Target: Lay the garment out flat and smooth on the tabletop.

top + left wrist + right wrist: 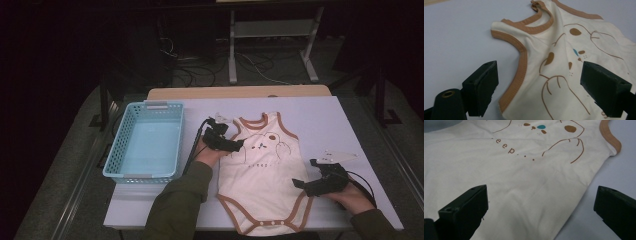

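A cream baby bodysuit (260, 170) with brown trim and a bear print lies flat on the pale table (320, 115), neck away from the person. My left gripper (239, 145) is at its left armhole. In the left gripper view the bodysuit (564, 45) has its brown armhole trim running between the wide-apart jaws of my left gripper (540, 75), which do not touch it. My right gripper (300, 182) is at the garment's lower right side. In the right gripper view the side edge of the bodysuit (524, 177) lies between the spread jaws of my right gripper (541, 195).
A light blue plastic basket (117, 150) with nothing in it stands on the table's left part, just left of my left hand. Bare tabletop lies right of the garment. Beyond the far edge are a dark floor, cables and a metal stand (232, 45).
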`<state>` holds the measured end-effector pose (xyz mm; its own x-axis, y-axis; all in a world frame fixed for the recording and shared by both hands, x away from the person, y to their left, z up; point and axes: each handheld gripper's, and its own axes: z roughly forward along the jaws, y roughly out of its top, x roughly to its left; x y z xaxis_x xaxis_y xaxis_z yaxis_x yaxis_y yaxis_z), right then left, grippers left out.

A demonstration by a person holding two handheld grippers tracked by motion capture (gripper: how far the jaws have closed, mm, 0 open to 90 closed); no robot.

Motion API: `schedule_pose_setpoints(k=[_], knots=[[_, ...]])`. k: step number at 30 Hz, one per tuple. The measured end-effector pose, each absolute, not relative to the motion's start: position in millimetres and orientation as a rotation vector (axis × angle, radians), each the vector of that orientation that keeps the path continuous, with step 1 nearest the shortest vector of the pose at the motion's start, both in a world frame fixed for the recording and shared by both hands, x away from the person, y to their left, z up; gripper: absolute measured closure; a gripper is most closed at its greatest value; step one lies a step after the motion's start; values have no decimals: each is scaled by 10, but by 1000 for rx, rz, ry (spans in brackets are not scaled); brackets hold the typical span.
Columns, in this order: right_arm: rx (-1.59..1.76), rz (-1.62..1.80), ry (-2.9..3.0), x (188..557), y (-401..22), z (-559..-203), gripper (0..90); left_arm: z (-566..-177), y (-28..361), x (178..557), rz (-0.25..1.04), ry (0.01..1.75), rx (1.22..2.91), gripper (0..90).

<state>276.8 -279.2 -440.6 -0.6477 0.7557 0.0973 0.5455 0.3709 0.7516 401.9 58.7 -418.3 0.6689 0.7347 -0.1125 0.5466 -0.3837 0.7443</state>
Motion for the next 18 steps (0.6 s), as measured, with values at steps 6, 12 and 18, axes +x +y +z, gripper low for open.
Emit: schedule_pose_setpoints(k=[6,12,18], knots=[[1158,1150,2369,2770,-2795,-4411,0,-4184,589,4136,280,1010,2071,190],[1158,1152,2371,2769,-2788,-4417,0,-4213,586,4255,273,1030,2061,270],[1157,1153,2370,2768,-2790,-4417,0,-4213,579,4388,298,1043,2056,370]])
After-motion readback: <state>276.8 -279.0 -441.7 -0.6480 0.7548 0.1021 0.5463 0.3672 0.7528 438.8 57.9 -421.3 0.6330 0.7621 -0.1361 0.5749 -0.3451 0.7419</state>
